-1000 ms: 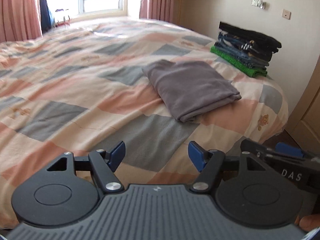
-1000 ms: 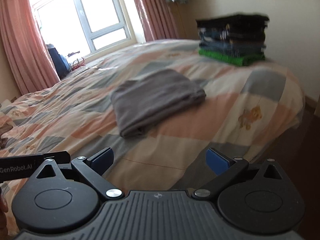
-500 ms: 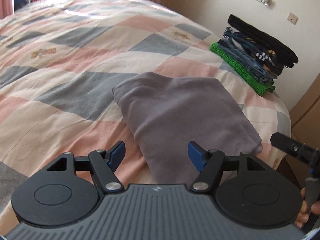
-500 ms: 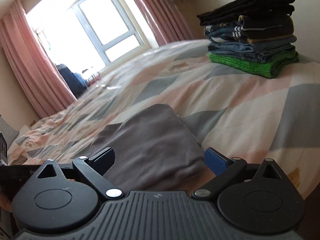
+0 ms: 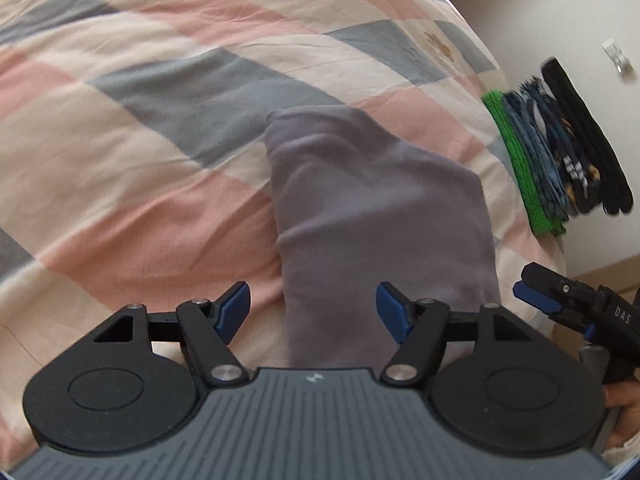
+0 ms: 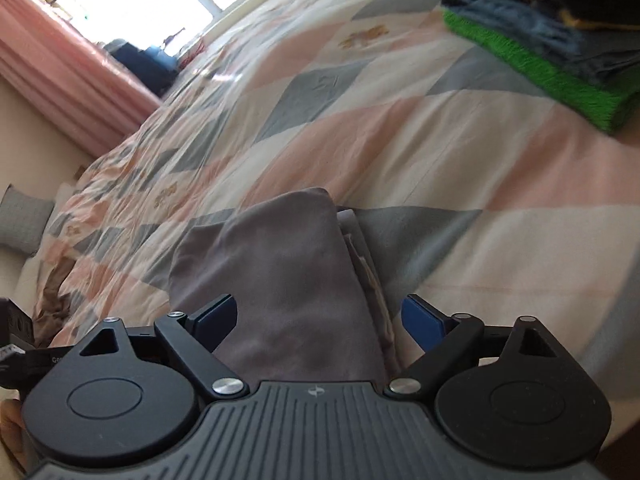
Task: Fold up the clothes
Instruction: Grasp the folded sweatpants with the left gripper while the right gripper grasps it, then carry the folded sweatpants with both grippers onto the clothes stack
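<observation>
Left gripper (image 5: 313, 307) jaws spread wide, empty, over near end of folded grey garment (image 5: 380, 208); right gripper (image 6: 318, 318) likewise spread, empty, garment between its fingers; garment lies near bed's (image 5: 120, 152) foot edge; stacked folded clothes (image 5: 560, 152) at far corner.

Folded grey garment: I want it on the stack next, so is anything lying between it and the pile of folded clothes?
Nothing visible does. Only bare quilt lies between the folded grey garment and the pile of folded clothes.
</observation>
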A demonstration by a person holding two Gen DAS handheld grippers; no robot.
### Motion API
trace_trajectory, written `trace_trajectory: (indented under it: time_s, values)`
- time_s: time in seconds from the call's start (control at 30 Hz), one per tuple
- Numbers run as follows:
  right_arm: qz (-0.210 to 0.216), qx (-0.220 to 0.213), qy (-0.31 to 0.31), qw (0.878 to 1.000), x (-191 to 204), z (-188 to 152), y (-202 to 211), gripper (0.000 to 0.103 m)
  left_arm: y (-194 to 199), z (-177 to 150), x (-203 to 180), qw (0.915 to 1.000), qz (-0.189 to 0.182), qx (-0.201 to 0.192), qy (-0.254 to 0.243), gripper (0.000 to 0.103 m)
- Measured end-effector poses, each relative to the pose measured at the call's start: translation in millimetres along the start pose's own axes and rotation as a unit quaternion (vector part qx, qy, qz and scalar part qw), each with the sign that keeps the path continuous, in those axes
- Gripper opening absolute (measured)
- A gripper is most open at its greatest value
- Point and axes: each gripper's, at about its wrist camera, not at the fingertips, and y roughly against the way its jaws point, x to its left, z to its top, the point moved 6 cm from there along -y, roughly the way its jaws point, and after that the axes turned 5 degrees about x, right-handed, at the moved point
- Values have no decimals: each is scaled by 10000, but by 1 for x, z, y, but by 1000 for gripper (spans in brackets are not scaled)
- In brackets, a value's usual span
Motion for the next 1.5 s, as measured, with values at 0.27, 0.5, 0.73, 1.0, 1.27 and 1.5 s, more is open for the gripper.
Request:
trace_trajectory:
  time_s: [0.27,0.5,0.73,1.0,1.27,1.5]
  values:
    - [1109,1077,12,9880,-31,33,-60,88,-33,8,30,9918,-925,67,878,65]
    - [1277,1523,-46,9800,-28,36,-69,44,-49,27,26,9860,-1404,282,850,36]
    - [938,1041,-946,9856,-7,35,-24,34,-23,66,-19,9915,-1048,733,-221,26]
    - [1055,-1114,-2584,9538,16,67,111,34,41,172,-161,9640,-1369,731,-2158,26]
    - [724,-3292,-3402,8779,-18,136,254,34,34,248,-382,8870,-2249,887,-3934,26]
    - [810,-4052,-4647,7831,-103,168,286,35,-45,279,-537,8366,-2400,1605,-4656,27]
